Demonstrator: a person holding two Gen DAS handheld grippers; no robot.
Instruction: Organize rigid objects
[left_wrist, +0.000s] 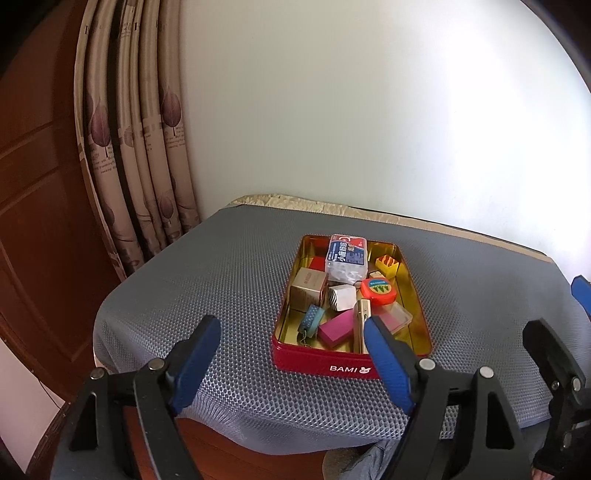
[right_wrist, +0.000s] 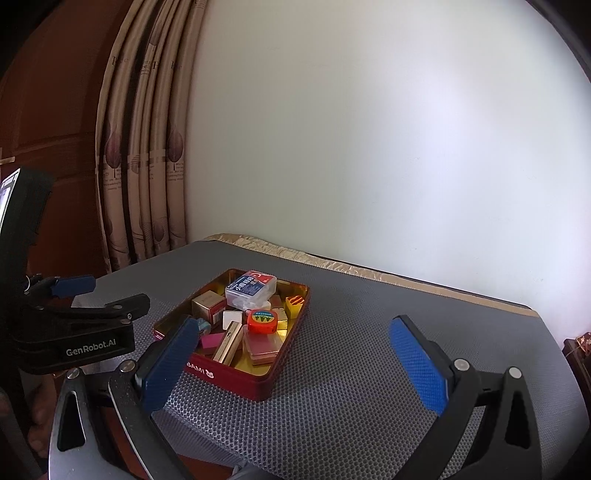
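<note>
red tin (left_wrist: 325, 363) ahead, left claw (left_wrist: 291, 347) apart, empty

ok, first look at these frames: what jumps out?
The red tin, marked BAMI, sits mid-table on the grey mat, crammed with small things: an orange tape measure, a pink block, a clear box on top. Both tongs, left and right, hang open and empty at the near edge.

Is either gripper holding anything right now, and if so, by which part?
Nothing is held. The left gripper and right gripper are both open and empty, short of the red tin.
</note>
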